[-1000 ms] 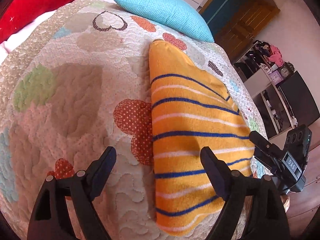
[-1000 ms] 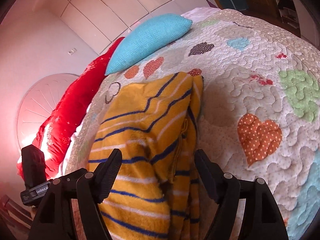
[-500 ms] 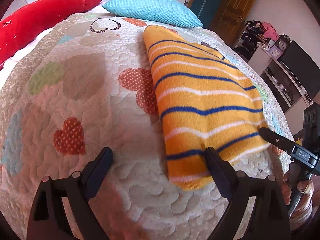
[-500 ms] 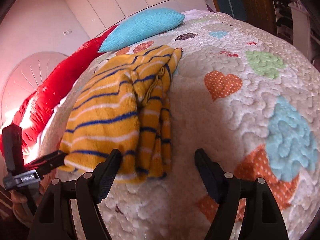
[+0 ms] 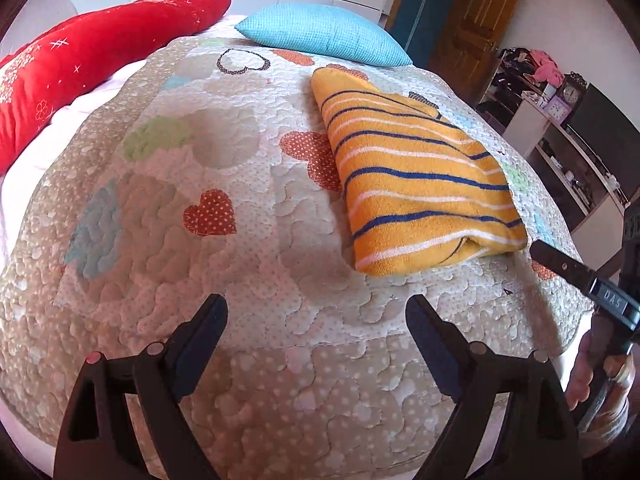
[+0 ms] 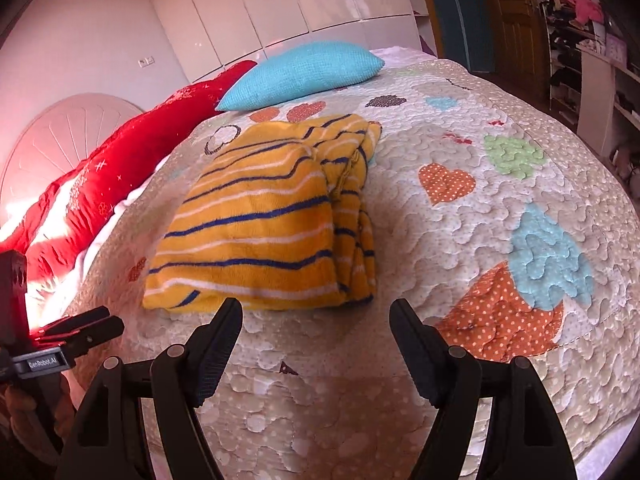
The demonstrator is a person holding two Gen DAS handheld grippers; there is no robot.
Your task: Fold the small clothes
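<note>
The garment [image 6: 260, 220], folded on the bed [image 5: 240, 280] ahead of both empty, wide-open grippers (left [image 5: 316, 328], right [image 6: 316, 332]), looks soft, light, limp and fleecy, so you pinch all layers at a near corner, not mid-panel.

You are looking across a bed [image 5: 256, 240] covered in a quilted beige spread with coloured heart patches. At its head lie a turquoise pillow [image 5: 324, 34] and a long red cushion [image 5: 92, 60], with a round pale headboard [image 6: 68, 132] behind them. Glossy white wardrobe doors [image 6: 288, 8] line the back wall and catch the ceiling light. To your right stands a brown wooden door [image 5: 476, 20], then open shelving [image 5: 560, 128] crowded with clutter, including a small clock [image 5: 571, 94].
</note>
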